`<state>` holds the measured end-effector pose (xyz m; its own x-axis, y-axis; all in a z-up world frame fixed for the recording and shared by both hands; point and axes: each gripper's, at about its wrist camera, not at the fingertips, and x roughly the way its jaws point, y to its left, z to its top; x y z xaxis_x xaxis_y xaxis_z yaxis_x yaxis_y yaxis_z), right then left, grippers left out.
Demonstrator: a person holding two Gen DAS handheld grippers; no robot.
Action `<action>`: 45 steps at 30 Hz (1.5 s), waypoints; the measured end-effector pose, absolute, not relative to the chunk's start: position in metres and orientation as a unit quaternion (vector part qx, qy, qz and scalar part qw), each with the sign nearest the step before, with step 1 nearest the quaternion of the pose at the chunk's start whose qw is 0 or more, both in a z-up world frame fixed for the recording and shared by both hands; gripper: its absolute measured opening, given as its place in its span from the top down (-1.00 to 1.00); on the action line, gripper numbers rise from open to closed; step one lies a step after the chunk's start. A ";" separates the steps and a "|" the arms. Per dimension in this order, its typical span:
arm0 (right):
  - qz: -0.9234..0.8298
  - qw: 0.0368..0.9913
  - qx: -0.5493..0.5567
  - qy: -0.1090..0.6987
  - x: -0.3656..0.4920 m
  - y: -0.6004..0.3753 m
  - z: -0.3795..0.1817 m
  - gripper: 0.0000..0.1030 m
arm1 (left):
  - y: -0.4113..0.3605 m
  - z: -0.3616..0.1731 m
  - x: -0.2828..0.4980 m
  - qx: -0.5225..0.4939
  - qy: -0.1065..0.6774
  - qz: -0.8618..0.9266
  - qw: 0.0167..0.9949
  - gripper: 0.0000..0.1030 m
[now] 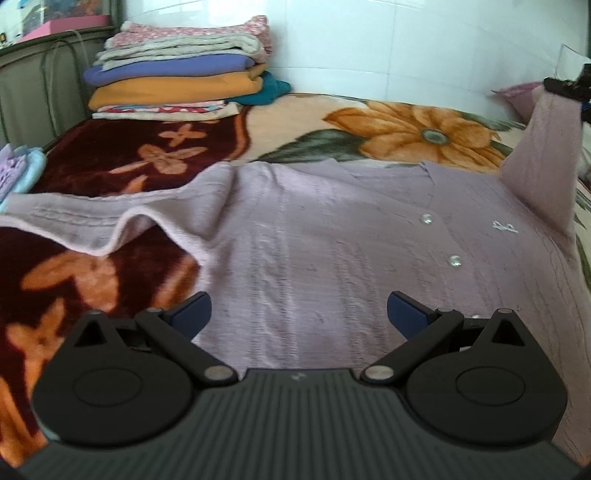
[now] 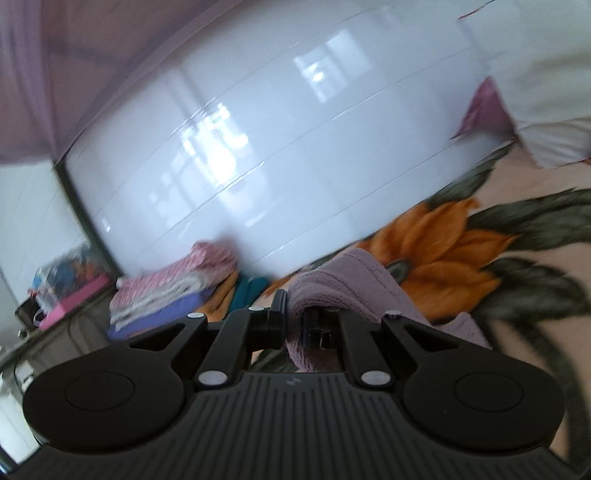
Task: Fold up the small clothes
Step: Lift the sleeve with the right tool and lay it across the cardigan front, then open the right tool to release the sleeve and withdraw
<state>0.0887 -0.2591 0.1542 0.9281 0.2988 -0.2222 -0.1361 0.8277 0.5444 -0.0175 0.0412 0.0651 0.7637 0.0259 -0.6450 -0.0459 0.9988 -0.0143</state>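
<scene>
A small lilac knitted cardigan (image 1: 314, 236) with clear buttons lies spread on the flowered blanket (image 1: 388, 118). My left gripper (image 1: 299, 314) hovers open just above its lower body, nothing between the blue pads. One sleeve (image 1: 543, 155) rises from the garment's right side to my right gripper (image 1: 565, 86) at the frame's upper right edge. In the right wrist view my right gripper (image 2: 293, 317) is shut on a bunch of that lilac knit (image 2: 332, 284), tilted and held above the bed. The other sleeve (image 1: 92, 221) lies rumpled out to the left.
A stack of folded clothes (image 1: 181, 70) stands at the far left against the white tiled wall (image 1: 369, 37). Pale folded items (image 1: 18, 170) sit at the left edge. A pink pillow (image 1: 521, 92) rests far right. A dark rail with a pink box (image 1: 59, 27) borders the bed.
</scene>
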 end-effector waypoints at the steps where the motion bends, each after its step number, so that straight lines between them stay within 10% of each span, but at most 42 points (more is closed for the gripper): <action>1: 0.121 0.944 0.264 0.157 0.090 -0.247 0.151 0.83 | 0.044 0.065 -0.018 -0.018 0.343 0.021 0.939 -1.00; 18: 0.160 0.908 0.230 0.313 0.119 -0.166 0.042 0.80 | 0.064 0.056 -0.018 -0.041 0.347 0.028 0.937 -1.00; 23: 0.173 0.894 0.246 0.333 0.113 -0.161 0.029 0.01 | 0.060 0.056 -0.018 -0.037 0.347 0.024 0.937 -1.00; 29: 0.187 0.884 0.265 0.337 0.097 -0.162 0.037 -0.43 | 0.055 0.060 -0.021 -0.031 0.342 0.020 0.939 -1.00; 45: 0.147 0.903 0.213 0.343 0.022 -0.230 0.075 -0.63 | 0.042 0.064 -0.022 -0.027 0.338 0.011 0.941 -1.00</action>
